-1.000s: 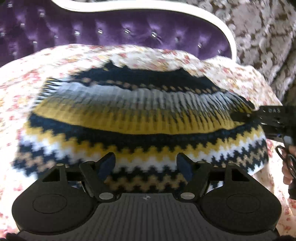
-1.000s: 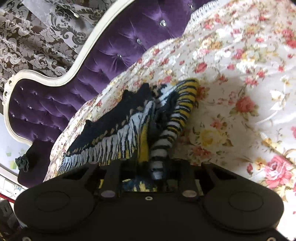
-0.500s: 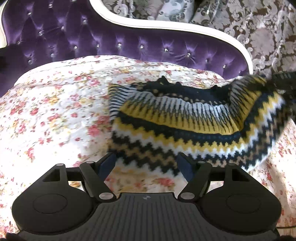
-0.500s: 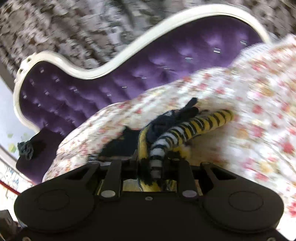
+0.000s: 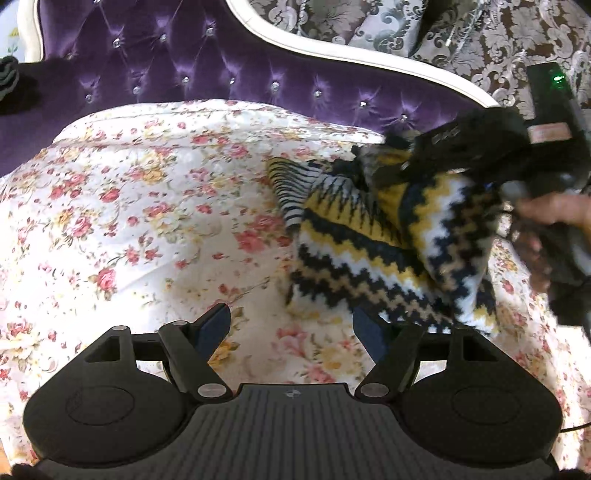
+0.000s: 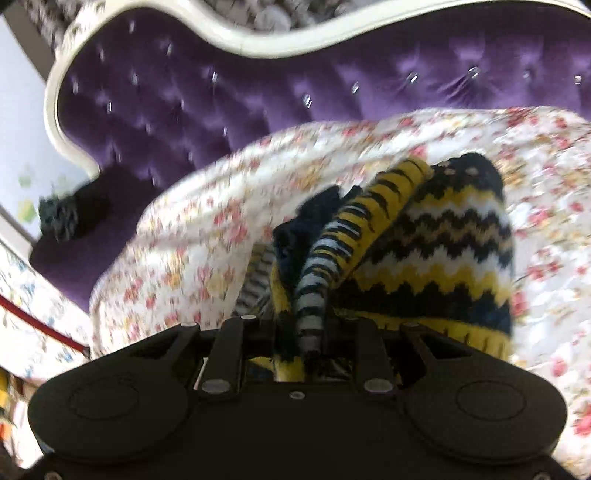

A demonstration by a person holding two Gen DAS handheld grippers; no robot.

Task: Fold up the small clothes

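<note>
My right gripper [image 6: 306, 332] is pinching the knitted sweater [image 5: 388, 236], which is lying on the floral bedspread [image 5: 147, 206] at about two o'clock from my spread, empty left gripper [image 5: 291, 328], its stripes running toward four o'clock.

Knit garment [image 5: 388, 236]: zigzag bands of navy-black, mustard yellow, white and tan; one edge in thin yellow, white and black stripes. A striped fold of it [image 6: 314, 291] sits between the right gripper's [image 6: 301, 332] black fingers. Bedspread [image 5: 147, 221]: white ground, small red-pink roses, yellow blooms; shows between the left gripper's [image 5: 291, 326] fingers, whose pads [image 5: 216, 325] are dark blue. Headboard [image 5: 184, 66] beyond the fingertips: purple tufted velvet, bright studs, cream frame. Wall [image 5: 480, 33]: brown and silver-grey damask.
</note>
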